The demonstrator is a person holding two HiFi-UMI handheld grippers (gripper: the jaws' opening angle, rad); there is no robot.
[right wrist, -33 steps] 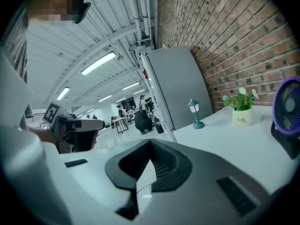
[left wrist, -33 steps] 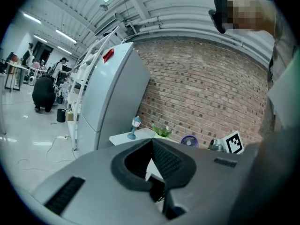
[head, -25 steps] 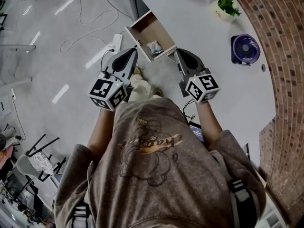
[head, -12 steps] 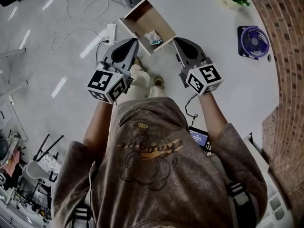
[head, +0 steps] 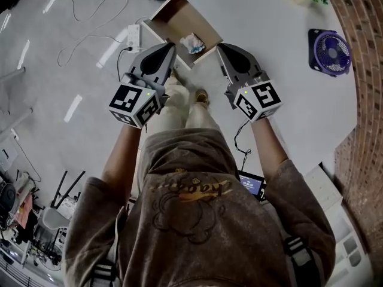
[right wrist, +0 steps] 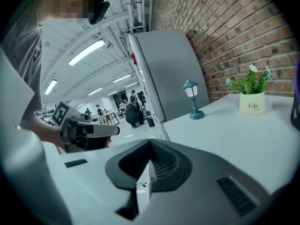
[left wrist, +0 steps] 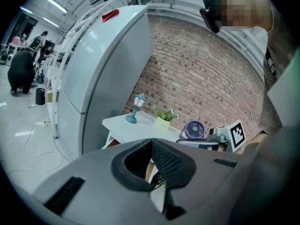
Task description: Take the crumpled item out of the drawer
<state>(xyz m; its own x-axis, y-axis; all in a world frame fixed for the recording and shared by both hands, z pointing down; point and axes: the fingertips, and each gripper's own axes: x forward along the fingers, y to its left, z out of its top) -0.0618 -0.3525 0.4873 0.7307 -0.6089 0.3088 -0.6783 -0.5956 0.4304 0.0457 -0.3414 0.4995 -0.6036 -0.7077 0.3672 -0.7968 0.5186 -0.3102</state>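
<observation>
1. My left gripper (head: pixel 170 48) and right gripper (head: pixel 221 48) have sunk toward the drawer (head: pixel 173 18); both jaws together, empty.
2. Item (head: pixel 192 42) lies in drawer, just ahead between my tips.
3. Approach step, I judge; next, open one, reach in.

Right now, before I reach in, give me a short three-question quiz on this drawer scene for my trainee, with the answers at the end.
1. True or false: the crumpled item lies inside the open drawer.
2. The left gripper is: A) open wide; B) shut, with nothing between its jaws; C) shut on the crumpled item.
3. Fill in: on the white table stands a purple ___.
Key: 1 true; 2 B; 3 fan.
</observation>
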